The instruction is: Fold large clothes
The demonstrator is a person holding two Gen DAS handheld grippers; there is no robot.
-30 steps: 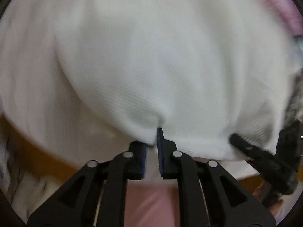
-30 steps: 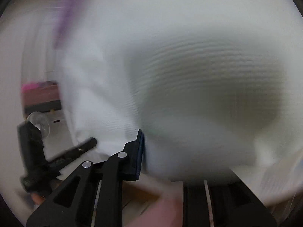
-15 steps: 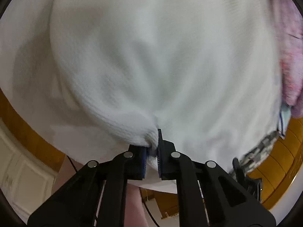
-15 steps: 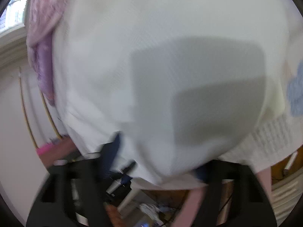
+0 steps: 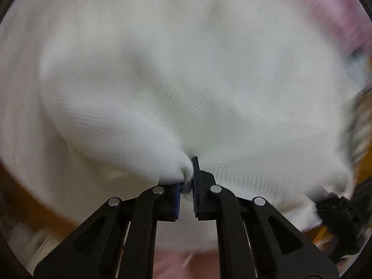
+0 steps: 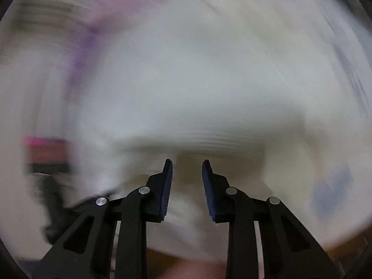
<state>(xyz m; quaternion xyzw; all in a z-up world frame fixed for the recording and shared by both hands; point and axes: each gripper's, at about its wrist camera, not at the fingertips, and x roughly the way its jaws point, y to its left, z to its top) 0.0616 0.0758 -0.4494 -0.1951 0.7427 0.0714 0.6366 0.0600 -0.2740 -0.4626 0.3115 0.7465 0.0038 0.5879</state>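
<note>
While the white waffle-knit garment (image 5: 186, 93) hangs bunched in front of both cameras, filling most of each view, the step in hand reads as gathering a second hold so the cloth can be spread and folded.

Item 1, left gripper (image 5: 186, 186): black two-finger tongs with blue ribbed pads, drawn nearly together and clamped on a pinched fold of the white cloth, which bulges out just above the tips.

Item 2, right gripper (image 6: 187, 186): matching tongs, jaws partly apart and closing. Pale cloth lies behind and below the gap, but heavy blur leaves it unclear whether any fabric sits between the pads; none is seen pressed.

Item 3, surroundings: a pink-purple cloth (image 5: 337, 16) at the upper edge, well blurred.

Handling note, as judgement: the right tongs should close on a clear hem or corner, not on a loose middle bulge; the left hold should stay firm, and the cloth be kept taut between the two.
</note>
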